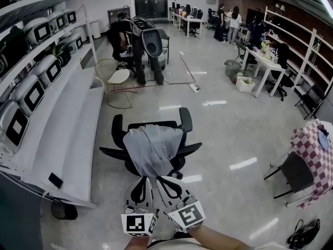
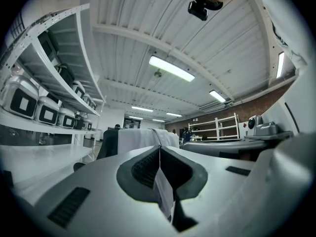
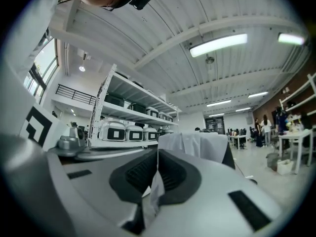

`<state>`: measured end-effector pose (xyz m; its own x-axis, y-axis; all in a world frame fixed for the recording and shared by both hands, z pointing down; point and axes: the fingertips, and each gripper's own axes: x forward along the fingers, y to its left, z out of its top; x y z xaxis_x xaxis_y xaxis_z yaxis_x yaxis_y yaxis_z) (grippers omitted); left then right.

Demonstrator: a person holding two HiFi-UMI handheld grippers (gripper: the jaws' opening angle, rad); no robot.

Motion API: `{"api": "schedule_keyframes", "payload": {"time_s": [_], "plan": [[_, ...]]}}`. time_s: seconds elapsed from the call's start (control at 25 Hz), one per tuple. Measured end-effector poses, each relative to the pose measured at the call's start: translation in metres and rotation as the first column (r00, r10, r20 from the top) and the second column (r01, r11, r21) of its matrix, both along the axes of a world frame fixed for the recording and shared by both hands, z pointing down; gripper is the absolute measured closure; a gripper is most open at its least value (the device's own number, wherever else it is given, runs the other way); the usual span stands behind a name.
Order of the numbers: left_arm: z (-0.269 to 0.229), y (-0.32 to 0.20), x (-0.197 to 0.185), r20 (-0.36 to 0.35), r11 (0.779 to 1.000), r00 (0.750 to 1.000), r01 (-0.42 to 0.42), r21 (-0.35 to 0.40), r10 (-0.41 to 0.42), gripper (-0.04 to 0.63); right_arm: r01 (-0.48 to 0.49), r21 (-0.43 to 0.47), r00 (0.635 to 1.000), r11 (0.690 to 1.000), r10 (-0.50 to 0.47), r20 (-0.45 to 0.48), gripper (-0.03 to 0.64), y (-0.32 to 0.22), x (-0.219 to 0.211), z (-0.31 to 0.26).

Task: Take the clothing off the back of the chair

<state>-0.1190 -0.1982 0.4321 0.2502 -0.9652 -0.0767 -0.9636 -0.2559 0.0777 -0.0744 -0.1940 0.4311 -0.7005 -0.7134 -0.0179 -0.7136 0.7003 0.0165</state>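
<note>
A grey garment [image 1: 152,149] hangs over the back of a black office chair [image 1: 183,123] in the middle of the floor. Its lower end is pulled toward me into a narrow tail. My left gripper [image 1: 148,179] and right gripper [image 1: 161,179] sit side by side at that tail, each shut on a fold of the cloth. In the left gripper view, grey fabric [image 2: 164,191] is pinched between the shut jaws, with the draped garment [image 2: 143,139] ahead. The right gripper view shows cloth [image 3: 154,194] clamped the same way, and the garment [image 3: 195,144] on the chair beyond.
Long white shelving [image 1: 62,134] with boxed devices runs along the left. A wire chair [image 1: 117,78] and a dark machine [image 1: 148,41] stand behind the office chair. At the right are a chequered cloth [image 1: 315,151], a black folding chair [image 1: 295,174], a bag [image 1: 304,234] and desks [image 1: 263,61].
</note>
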Motion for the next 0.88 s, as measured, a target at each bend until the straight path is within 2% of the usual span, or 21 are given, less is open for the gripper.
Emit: {"api": "schedule_keyframes", "payload": {"time_s": [0.44,0.68,0.88], "plan": [[-0.003,-0.033,0.016,0.034,0.995,0.995,0.099,0.003,-0.099,0.589,0.094,0.012,0.995,0.995,-0.095,0.031,0.6,-0.04,0.022,-0.004],[0.001,-0.042,0.003,0.044,0.982,0.982,0.186,0.0,-0.186,0.589,0.141,0.006,0.989,0.99,-0.141,0.046,0.6,-0.053,0.029,0.001],[0.001,-0.049,0.002,0.042,0.981,0.981,0.191,-0.014,-0.191,0.588,0.141,0.012,0.989,0.99,-0.141,0.046,0.6,-0.06,0.028,-0.001]]}}
